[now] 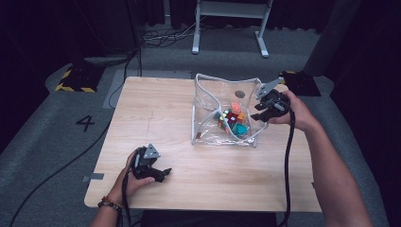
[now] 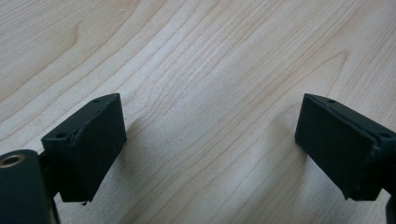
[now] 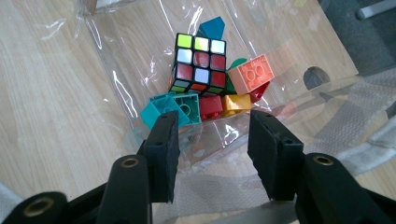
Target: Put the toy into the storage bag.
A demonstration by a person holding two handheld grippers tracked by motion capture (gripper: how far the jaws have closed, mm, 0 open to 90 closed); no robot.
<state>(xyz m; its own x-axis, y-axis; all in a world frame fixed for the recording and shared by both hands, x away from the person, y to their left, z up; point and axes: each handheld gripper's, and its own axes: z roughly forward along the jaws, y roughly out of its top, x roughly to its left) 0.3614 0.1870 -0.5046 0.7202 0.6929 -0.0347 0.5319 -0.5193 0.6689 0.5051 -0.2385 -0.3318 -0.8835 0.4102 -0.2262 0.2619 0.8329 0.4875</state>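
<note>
While we hold both hands at the table, we note this:
Right gripper (image 1: 259, 111): at the right edge of the clear bag (image 1: 208, 90), jaws parted, with the bag's film and a strip of its white woven trim (image 3: 355, 119) between them; we cannot tell whether the pads press on the film.
Left gripper (image 2: 210, 144): jaws wide apart with nothing between them, low over bare wood at the near left of the table (image 1: 156, 113), well apart from the bag.
Bag: we see a see-through pouch with white edging lying on the right half of the table, mouth toward the right gripper.
Bag contents: a puzzle cube (image 3: 198, 63) with a black frame and coloured stickers sits in the middle of a small heap; a peach brick (image 3: 252, 72) lies just beside it, a teal brick (image 3: 180, 109) nearest our jaws, a red brick (image 3: 211, 106) and a yellow brick (image 3: 236, 103) next to it.
Floor: grey carpet (image 1: 42, 142) around the table bears a black number four (image 1: 85, 123).
</note>
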